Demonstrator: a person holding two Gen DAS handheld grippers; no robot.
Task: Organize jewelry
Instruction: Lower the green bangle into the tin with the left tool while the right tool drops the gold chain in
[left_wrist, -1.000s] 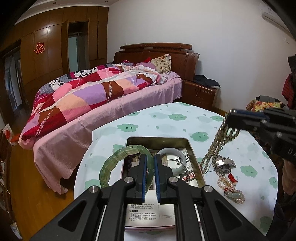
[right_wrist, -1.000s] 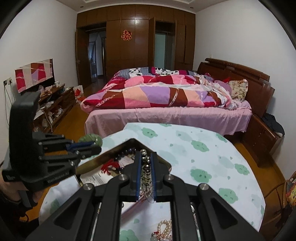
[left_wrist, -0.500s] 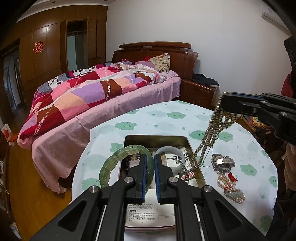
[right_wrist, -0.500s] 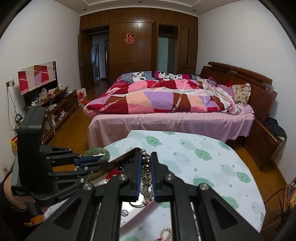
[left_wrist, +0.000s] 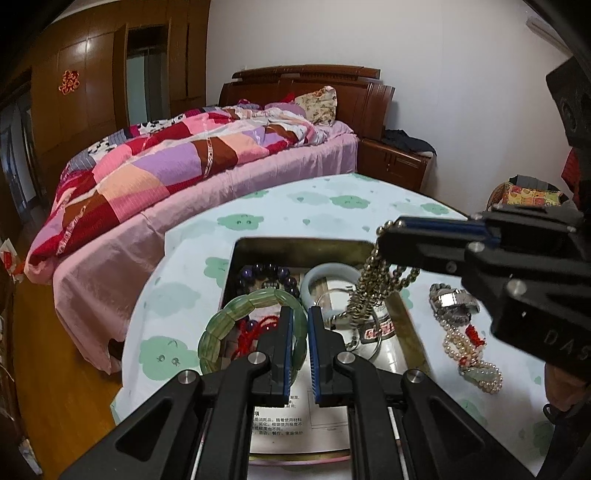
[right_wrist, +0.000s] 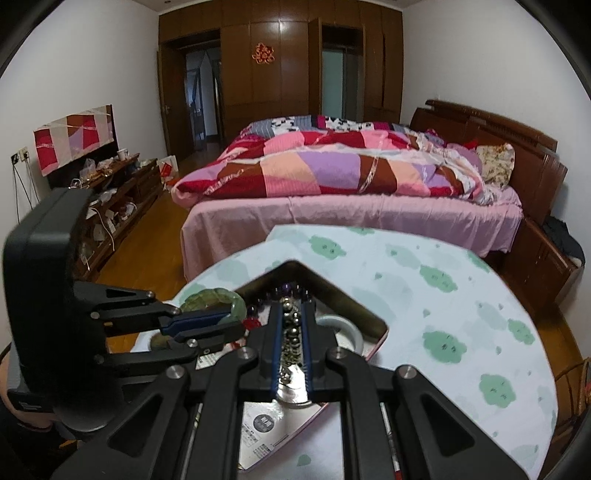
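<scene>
My left gripper is shut on a green jade bead bracelet, held over the left part of an open metal tin; the bracelet also shows in the right wrist view. My right gripper is shut on a brass bead necklace, which hangs down into the tin's right part; it also shows between my fingers. Inside the tin lie a dark purple bead bracelet, a pale jade bangle and a red cord piece.
The tin sits on a round table with a green cloud-print cloth. A wristwatch and a pearl strand with a jade pendant lie right of the tin. A bed stands behind the table.
My right gripper moved left and down with the necklace, which now hangs into the tin. My left gripper with the green bracelet moved forward over the tin.
</scene>
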